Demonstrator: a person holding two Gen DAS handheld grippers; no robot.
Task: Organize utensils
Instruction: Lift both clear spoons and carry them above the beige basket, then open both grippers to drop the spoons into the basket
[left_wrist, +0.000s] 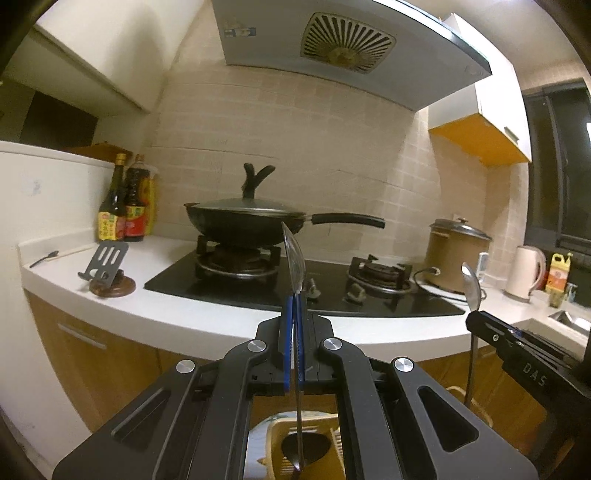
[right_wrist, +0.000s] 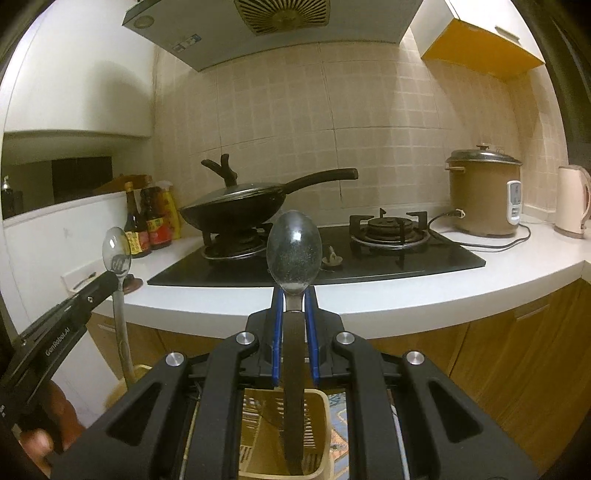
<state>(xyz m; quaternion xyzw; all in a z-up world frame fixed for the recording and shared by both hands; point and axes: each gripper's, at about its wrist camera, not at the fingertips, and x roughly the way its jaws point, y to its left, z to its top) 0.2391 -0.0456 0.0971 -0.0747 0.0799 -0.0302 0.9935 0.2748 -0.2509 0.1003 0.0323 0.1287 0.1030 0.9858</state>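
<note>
My left gripper (left_wrist: 294, 295) is shut on a metal spoon (left_wrist: 294, 258), held upright and edge-on, bowl up. Its handle hangs down over a beige slotted utensil holder (left_wrist: 277, 430) below. My right gripper (right_wrist: 294, 291) is shut on a second metal spoon (right_wrist: 293, 254), bowl up and facing the camera, handle pointing down into a beige slotted utensil holder (right_wrist: 317, 435). The right gripper with its spoon (left_wrist: 471, 286) shows at the right of the left wrist view. The left gripper with its spoon (right_wrist: 116, 251) shows at the left of the right wrist view.
A white counter (left_wrist: 229, 314) holds a black gas hob (left_wrist: 332, 291) with a lidded wok (left_wrist: 243, 218), sauce bottles (left_wrist: 125, 206), a slotted spatula on a wooden stand (left_wrist: 109, 269), a small black spoon (left_wrist: 44, 258), a brown rice cooker (right_wrist: 482, 195) and a kettle (right_wrist: 570, 201). A range hood (left_wrist: 332, 48) hangs above.
</note>
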